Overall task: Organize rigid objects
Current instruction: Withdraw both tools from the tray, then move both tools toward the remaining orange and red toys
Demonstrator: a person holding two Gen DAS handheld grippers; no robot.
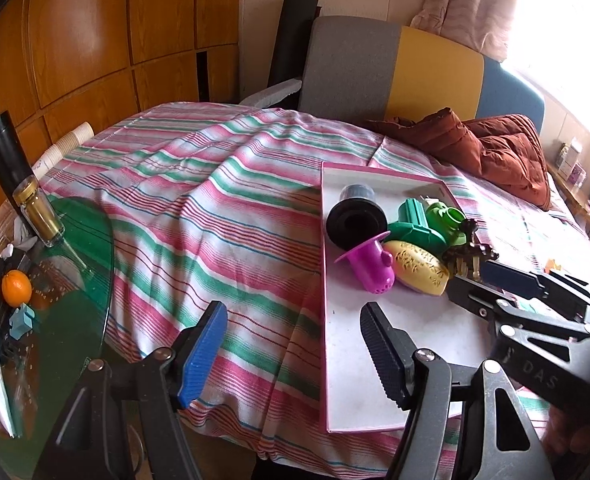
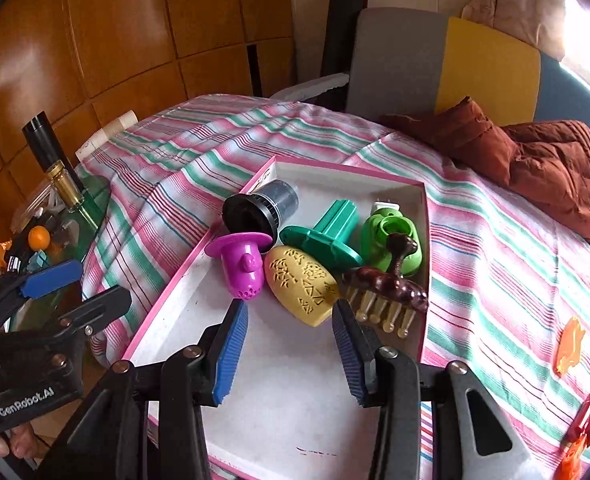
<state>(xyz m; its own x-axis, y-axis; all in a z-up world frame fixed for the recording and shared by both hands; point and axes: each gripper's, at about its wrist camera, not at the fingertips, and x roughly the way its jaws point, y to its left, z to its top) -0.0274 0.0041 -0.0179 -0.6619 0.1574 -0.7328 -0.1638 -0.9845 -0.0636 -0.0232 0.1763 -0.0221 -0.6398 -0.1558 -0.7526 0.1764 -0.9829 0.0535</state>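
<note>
A white tray with a pink rim (image 2: 295,384) (image 1: 355,360) lies on the striped cloth. At its far end sit a black funnel cup (image 2: 261,208), a magenta strainer cup (image 2: 243,264), a yellow oval piece (image 2: 301,288), a teal flanged piece (image 2: 327,236), a light green piece (image 2: 391,236) and a brown wooden comb (image 2: 387,284). My right gripper (image 2: 291,320) (image 1: 471,280) hovers open over the bare tray floor, just short of the yellow piece, holding nothing. My left gripper (image 1: 293,344) (image 2: 105,280) is open and empty over the tray's left edge.
Orange (image 2: 571,346) and red (image 2: 581,428) plastic pieces lie on the cloth right of the tray. A brown jacket (image 1: 495,152) is heaped at the far right. A glass side table (image 1: 91,264) on the left carries a bottle (image 1: 39,212), an orange fruit (image 1: 16,288) and clutter.
</note>
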